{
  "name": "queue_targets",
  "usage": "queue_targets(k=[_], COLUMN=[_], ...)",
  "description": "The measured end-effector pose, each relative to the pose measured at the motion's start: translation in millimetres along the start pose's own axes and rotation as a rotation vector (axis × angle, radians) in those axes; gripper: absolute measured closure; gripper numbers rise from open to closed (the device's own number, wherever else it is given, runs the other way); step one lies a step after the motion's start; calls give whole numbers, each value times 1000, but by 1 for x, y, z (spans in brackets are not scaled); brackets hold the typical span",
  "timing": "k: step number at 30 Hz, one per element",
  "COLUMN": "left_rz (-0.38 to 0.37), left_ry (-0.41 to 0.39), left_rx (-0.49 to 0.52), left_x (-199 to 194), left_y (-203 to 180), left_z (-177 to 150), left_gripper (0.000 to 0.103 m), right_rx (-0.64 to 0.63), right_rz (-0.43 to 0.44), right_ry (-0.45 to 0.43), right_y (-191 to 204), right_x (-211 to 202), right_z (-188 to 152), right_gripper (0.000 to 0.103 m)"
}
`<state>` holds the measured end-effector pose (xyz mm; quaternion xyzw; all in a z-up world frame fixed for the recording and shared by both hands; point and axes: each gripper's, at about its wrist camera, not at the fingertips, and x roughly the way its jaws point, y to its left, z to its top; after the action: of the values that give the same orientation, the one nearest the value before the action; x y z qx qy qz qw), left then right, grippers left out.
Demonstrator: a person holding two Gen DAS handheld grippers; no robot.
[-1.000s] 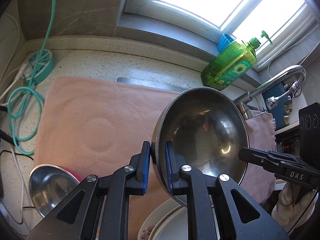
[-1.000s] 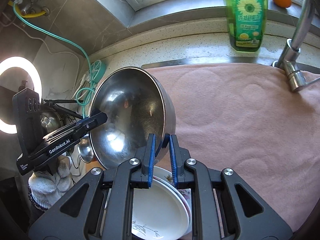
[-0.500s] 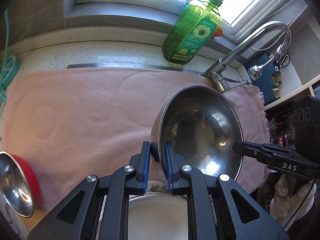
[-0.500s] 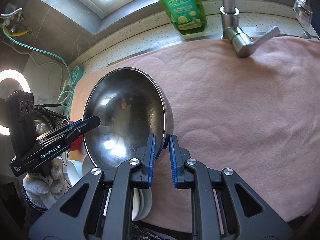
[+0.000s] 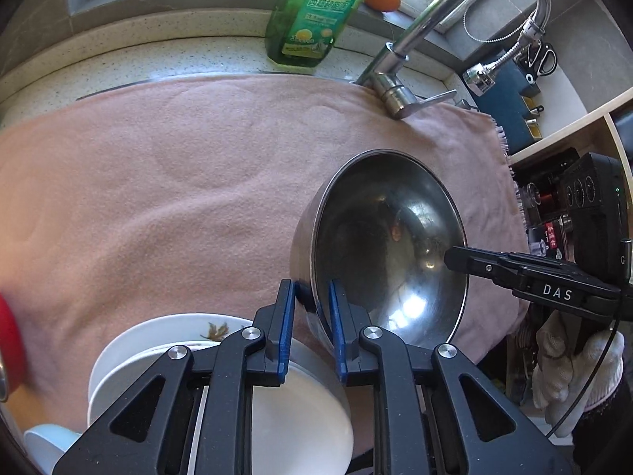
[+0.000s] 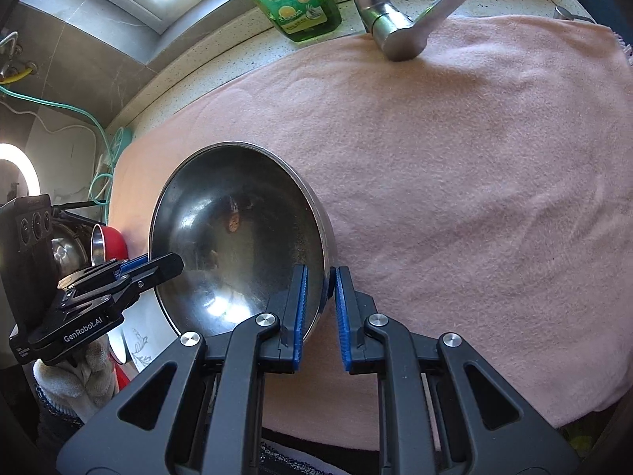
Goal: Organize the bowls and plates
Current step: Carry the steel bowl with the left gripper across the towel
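Steel bowl (image 5: 389,245): tilted above pink towel (image 5: 178,182), left gripper (image 5: 310,328) and right gripper (image 6: 319,312) both pinching its rim. White plates (image 5: 158,340): lying partly hidden under gripper. Faucet (image 5: 399,95), green soap bottle (image 5: 316,12): standing behind.

Steel bowl (image 5: 387,245) carried rightward, now over pink towel (image 5: 178,198), past plates (image 5: 166,340).

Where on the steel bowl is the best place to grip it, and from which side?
Grip the thin rim, as both grippers do now: left gripper and right gripper each straddle the steel bowl wall at opposite edges, one finger inside, one outside. The curved, smooth wall offers no other hold.
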<state>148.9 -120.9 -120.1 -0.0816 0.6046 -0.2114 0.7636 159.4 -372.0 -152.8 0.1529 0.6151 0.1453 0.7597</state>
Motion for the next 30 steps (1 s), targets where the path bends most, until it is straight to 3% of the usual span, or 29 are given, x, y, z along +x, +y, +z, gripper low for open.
queue_targets(k=[23,25,27,30], left_rz=[16,19,18,18], left_ry=[-4,-11,-18,-32], left_rx=[-8,-11,-14,-17], left_x=[0,-3,-6,-11], left_y=[-2,0,2,4], left_z=[-6,-6,-6,-6], left_gripper=[87,87,87,86], right_rx=[-50,-59,-63,-86], right_rz=[-54,-61,-62,-79], right_ry=[-34,-43,-56,-86], right_y=[7,9,11,16], right_x=[-3,-6,-11,-18], right_z=[-3,-3,-4,-4], right_gripper=[88,85,70,64])
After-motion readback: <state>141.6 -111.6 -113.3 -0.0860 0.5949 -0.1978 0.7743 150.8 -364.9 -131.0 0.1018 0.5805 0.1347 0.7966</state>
